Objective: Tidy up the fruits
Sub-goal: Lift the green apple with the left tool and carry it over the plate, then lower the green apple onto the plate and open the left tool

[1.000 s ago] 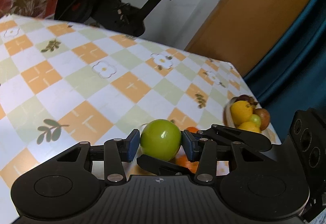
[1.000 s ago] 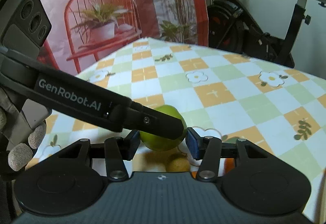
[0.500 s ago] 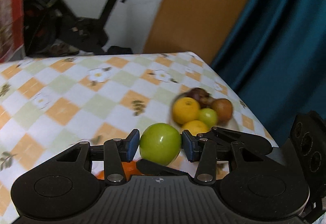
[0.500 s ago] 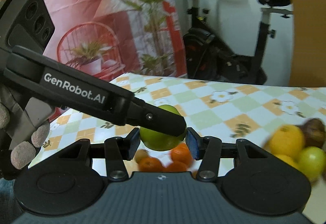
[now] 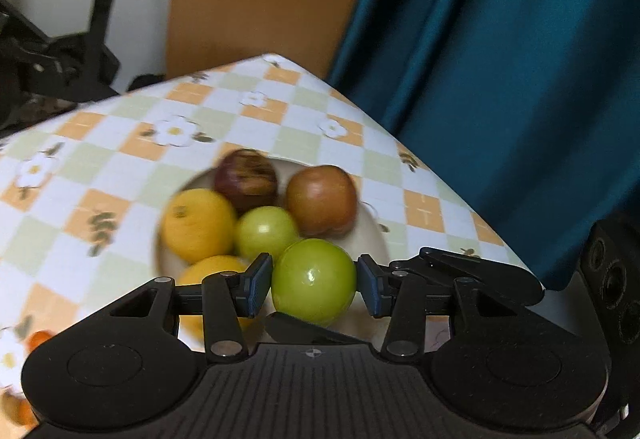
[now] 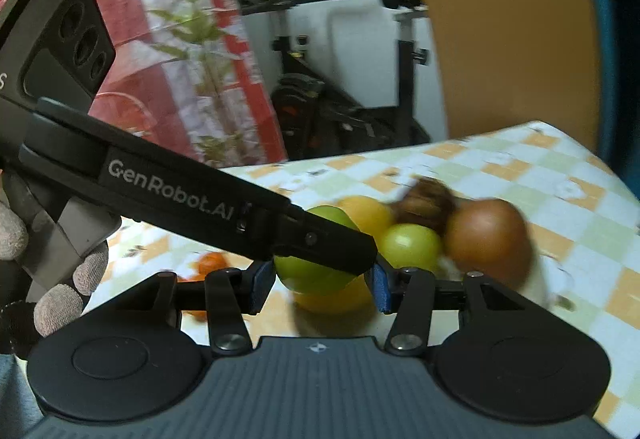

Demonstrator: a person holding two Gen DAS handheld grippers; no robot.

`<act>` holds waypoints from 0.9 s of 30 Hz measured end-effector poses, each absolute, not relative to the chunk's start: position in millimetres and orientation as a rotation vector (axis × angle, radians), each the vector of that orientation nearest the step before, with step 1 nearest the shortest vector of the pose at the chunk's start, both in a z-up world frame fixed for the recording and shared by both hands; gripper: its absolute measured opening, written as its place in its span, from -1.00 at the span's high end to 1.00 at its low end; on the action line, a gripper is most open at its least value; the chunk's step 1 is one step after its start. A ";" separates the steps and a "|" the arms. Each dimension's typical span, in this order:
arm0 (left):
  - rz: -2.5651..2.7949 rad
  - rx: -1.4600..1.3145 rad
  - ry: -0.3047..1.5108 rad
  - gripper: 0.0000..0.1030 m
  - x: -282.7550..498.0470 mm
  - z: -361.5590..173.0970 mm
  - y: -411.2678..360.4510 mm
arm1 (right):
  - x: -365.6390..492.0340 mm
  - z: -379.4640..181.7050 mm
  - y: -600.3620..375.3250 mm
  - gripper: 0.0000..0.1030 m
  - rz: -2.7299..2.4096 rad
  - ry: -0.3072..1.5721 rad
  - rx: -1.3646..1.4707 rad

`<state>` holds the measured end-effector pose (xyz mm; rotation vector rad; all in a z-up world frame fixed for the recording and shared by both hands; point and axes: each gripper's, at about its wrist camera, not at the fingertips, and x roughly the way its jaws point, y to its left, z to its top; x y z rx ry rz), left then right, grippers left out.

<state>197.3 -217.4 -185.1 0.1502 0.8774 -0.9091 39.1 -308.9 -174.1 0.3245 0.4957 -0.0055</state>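
1. I hold one green apple (image 5: 314,281) between both tools at once: my left gripper (image 5: 314,285) has its blue pads touching the apple's two sides, and my right gripper (image 6: 318,281) closes on the same fruit from another angle. Each stands partly open, about as wide as the apple.
2. The apple hangs in the air just above the near rim of the plate (image 5: 372,235), which sits close to the table's far corner on the checked tablecloth (image 5: 120,159).
3. Already on the plate: two yellow citrus fruits (image 5: 198,225), a small green fruit (image 5: 266,233), a brown fruit (image 5: 322,201) and a dark wrinkled fruit (image 5: 246,175). I judge the sorting well under way.
4. Left to do: lower this apple into the free space at the plate's front and let go. At least one orange fruit (image 6: 212,263) lies loose on the cloth, so more trips seem to remain.
5. The apple is nearly round, with no real long axis. I see no stem or dimple, so I cannot tell which way it points.
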 end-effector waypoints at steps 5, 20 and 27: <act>-0.931 0.153 0.922 0.06 200.5 -198.9 -242.5 | 27.4 -185.8 -333.1 0.00 -0.079 0.512 0.344; -0.924 0.095 0.997 0.05 214.5 -217.3 -273.5 | 26.2 -197.9 -346.3 0.00 -0.232 0.562 0.325; -0.924 0.093 1.001 0.05 216.1 -222.9 -272.2 | 31.0 -203.2 -344.4 0.00 -0.260 0.592 0.290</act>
